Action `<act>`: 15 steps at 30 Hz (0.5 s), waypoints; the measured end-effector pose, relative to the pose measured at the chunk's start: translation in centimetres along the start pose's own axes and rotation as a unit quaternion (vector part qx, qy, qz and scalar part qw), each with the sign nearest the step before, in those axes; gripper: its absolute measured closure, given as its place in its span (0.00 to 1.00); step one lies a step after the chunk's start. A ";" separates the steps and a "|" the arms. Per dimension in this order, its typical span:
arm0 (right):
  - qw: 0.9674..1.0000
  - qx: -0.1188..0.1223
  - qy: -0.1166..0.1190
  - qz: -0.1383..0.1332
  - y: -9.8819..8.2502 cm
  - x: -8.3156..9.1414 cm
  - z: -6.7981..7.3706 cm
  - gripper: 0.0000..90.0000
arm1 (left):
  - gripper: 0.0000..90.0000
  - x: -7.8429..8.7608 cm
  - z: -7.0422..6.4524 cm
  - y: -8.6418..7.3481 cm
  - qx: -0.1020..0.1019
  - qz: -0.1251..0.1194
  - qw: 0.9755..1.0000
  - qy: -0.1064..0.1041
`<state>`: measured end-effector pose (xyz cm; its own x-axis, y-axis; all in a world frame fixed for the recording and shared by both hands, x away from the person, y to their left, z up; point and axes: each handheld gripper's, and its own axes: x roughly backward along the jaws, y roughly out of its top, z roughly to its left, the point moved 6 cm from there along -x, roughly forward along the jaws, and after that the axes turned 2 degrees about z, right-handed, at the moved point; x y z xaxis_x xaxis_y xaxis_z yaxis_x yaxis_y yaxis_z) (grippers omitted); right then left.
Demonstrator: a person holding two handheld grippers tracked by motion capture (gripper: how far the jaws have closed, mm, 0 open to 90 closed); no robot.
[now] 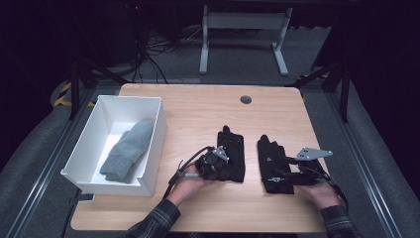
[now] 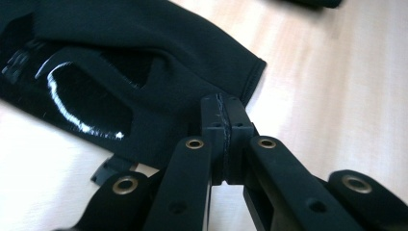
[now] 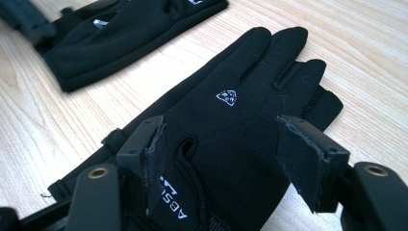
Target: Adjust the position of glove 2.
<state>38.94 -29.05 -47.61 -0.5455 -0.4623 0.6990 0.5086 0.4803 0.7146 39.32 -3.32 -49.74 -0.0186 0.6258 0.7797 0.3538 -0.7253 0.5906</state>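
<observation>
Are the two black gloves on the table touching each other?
Apart. The high view shows a strip of bare wood between the left glove and the right glove; the right gripper view shows the same gap.

Both forearms come in from the bottom edge in plaid sleeves, each hand wrapped around a gripper. The left gripper (image 2: 223,122) points forward and has its jaws pressed fully together. The right gripper (image 3: 231,163) lies low and level, its jaws standing apart, grey plate on top
</observation>
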 end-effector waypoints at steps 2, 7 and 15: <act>1.000 0.001 0.000 0.000 0.0 0.0 0.0 0.40 | 1.00 -0.3 -0.8 0.1 -0.009 0.004 1.000 -0.009; 1.000 0.001 0.001 0.000 0.0 0.0 0.0 0.40 | 1.00 -0.1 -1.2 0.7 -0.017 -0.008 1.000 -0.007; 1.000 0.000 0.001 0.000 0.0 0.0 0.1 0.40 | 1.00 2.1 2.8 1.3 0.023 -0.037 0.997 0.057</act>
<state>38.91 -28.98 -47.61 -0.5437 -0.4643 0.6992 0.5082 0.4808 0.7145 42.36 -2.15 -47.96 -0.1523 0.6388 0.7541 0.3901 -0.6622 0.6397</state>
